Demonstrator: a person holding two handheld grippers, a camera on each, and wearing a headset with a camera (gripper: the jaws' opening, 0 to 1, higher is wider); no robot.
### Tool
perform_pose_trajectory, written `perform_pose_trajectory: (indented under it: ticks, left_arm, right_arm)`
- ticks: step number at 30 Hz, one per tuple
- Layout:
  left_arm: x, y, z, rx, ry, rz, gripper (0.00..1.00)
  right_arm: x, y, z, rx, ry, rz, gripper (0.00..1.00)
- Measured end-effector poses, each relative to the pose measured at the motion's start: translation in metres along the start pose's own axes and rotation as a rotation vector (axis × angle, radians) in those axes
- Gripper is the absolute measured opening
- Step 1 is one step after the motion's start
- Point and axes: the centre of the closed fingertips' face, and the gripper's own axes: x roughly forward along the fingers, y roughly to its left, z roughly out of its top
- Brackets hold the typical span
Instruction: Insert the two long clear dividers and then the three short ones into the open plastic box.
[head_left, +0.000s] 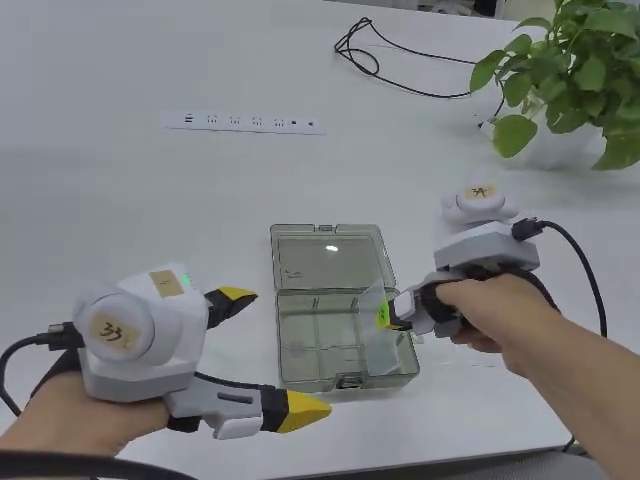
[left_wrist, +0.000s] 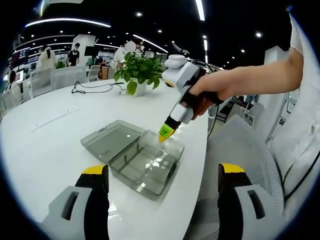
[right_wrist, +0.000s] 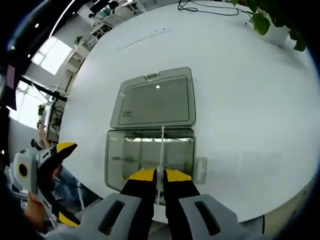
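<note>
The open clear plastic box (head_left: 300, 372) lies near the table's front edge, its lid (head_left: 328, 255) flat behind it. Faint clear partitions seem to stand inside the base. My right gripper (head_left: 384, 316) is over the right part of the base (right_wrist: 116, 159), shut on a thin clear divider (right_wrist: 162, 145), seen edge-on and reaching down into the box. From the left gripper view, the right gripper (left_wrist: 165, 132) points down at the box (left_wrist: 142, 165). My left gripper (head_left: 270, 352) is open and holds nothing, left of the box and apart from it.
A small clear piece (right_wrist: 200, 169) lies flat on the table beside the box's right wall. A white power strip (head_left: 245, 122), a black cable (head_left: 400, 62) and a potted plant (head_left: 575, 70) are further back. A white round device (head_left: 480, 200) sits behind the right hand.
</note>
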Motion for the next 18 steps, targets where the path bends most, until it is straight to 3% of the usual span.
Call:
perform_pose_trajectory:
  ticks: [18]
  left_arm:
    - [0.0017,-0.0002,-0.002,-0.006,0.006,-0.003,0.92]
  right_arm:
    - [0.0048,0.0092,0.0017,-0.083,0.003,-0.016,0.07]
